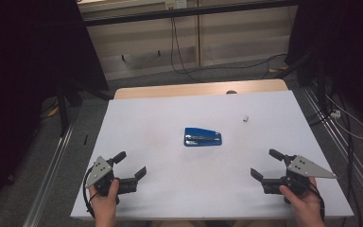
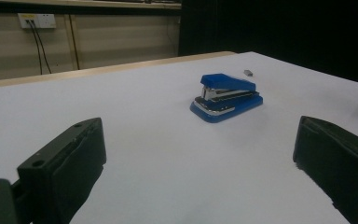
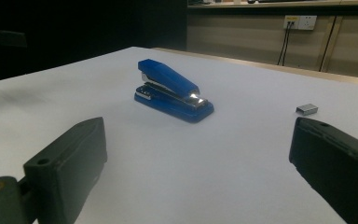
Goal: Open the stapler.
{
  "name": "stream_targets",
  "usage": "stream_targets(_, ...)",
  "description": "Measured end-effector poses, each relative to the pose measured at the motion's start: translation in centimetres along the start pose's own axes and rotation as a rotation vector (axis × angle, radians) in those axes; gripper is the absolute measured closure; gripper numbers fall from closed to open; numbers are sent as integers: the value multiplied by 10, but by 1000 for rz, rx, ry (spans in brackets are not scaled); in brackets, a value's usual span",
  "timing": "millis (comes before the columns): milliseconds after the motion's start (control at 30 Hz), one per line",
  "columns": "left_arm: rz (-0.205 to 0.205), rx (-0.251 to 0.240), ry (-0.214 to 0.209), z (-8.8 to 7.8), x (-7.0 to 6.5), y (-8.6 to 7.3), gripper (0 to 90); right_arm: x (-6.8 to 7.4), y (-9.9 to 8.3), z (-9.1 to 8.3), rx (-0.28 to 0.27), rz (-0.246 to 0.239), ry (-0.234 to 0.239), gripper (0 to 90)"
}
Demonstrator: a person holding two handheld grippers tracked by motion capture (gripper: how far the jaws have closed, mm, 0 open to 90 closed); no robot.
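Blue stapler (image 1: 203, 137) – mid-table, long axis crosswise, lying between your two grippers, ahead of both. Left gripper (image 1: 131, 166), right gripper (image 1: 267, 164) – jaws spread, empty, roughly equidistant. Staple block (image 1: 246, 117) beyond, right.

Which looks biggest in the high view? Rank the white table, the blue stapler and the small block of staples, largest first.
1. white table, by far the largest.
2. blue stapler, near the table's middle.
3. small block of staples, a tiny grey piece farther back; it lies farther from the camera, yet is plainly smallest.
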State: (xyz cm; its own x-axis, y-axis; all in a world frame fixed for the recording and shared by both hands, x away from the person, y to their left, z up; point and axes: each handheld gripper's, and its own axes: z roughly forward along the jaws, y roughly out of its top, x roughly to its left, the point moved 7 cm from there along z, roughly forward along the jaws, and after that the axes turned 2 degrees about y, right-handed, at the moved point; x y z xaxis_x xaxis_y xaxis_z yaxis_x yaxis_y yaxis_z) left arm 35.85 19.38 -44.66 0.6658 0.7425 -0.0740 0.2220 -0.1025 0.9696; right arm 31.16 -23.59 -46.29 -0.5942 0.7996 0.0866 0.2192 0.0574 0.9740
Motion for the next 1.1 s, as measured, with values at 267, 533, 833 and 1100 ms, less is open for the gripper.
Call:
stream_targets(267, -6, -6, -17, 1, -2, 2, 26, -1, 0, 1, 3, 1, -4, 35)
stream_targets(533, -6, -5, -38, 12, -4, 7, 25, -5, 1, 5, 22, -14, -28, 28)
stream_targets(833, -15, -11, -69, 27, -9, 17, 26, -15, 6, 16, 46, -54, -84, 31)
stream_targets(1100, -6, 19, -80, 45, -17, 19, 27, -16, 10, 23, 68, -88, -96, 28)
